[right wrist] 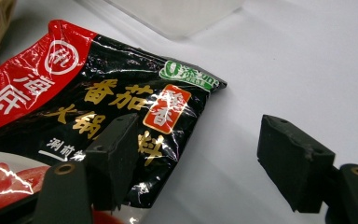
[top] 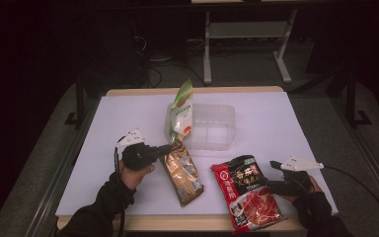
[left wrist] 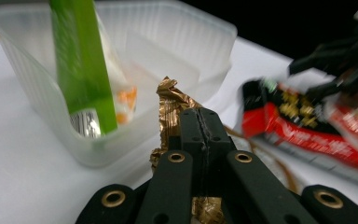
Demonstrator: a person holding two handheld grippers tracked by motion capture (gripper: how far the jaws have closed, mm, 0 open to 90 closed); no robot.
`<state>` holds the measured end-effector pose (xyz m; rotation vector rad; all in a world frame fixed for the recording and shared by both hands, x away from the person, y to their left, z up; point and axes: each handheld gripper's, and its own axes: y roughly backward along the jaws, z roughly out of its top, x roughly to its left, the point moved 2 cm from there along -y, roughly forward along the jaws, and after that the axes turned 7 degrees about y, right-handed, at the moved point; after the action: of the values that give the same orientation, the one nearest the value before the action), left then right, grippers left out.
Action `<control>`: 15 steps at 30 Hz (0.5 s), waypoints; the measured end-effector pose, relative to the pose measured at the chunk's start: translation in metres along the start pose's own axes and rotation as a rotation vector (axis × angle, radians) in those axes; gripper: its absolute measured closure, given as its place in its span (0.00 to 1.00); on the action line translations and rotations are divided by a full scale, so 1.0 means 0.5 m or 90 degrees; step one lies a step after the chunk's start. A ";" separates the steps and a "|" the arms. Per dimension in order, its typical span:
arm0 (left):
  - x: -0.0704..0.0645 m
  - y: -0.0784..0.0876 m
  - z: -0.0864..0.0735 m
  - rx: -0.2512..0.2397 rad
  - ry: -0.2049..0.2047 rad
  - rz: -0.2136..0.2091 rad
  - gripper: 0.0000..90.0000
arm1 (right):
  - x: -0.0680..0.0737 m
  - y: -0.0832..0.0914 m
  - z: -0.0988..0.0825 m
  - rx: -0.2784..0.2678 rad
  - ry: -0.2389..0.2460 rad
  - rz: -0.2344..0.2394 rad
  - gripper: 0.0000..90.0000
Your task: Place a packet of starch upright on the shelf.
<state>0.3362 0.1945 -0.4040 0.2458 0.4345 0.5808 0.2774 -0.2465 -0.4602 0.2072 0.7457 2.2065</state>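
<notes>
The gold packet (top: 181, 170), lying just near of the clear tub (top: 212, 126), was pinched at its crumpled top by the left gripper (top: 170, 147), evidently for lifting in beside the green bag (top: 180, 111). The right gripper (top: 269, 185) was held apart at the red packet (top: 246, 192).

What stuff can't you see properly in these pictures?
- Gold packet, left gripper view: the shut left claw covers its middle.
- Green pouch in the clear tub, same view: blurred, top cut off, print unreadable.
- Red-and-black packet, right gripper view: cut off at the left and bottom edges, partly behind one finger of the open right claw.
</notes>
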 end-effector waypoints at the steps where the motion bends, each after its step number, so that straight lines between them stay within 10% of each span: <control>1: -0.007 0.007 0.008 -0.014 0.004 -0.011 1.00 | 0.000 -0.001 0.000 0.002 0.001 0.000 0.31; 7: -0.018 0.011 0.015 -0.025 -0.008 -0.024 1.00 | -0.001 -0.002 0.001 0.002 0.002 0.000 0.31; 15: 0.044 0.005 -0.046 0.078 0.042 0.018 1.00 | 0.001 -0.002 -0.001 0.004 -0.002 0.004 0.31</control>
<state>0.3410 0.2116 -0.4308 0.3515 0.5317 0.5911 0.2774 -0.2457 -0.4611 0.2162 0.7522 2.2098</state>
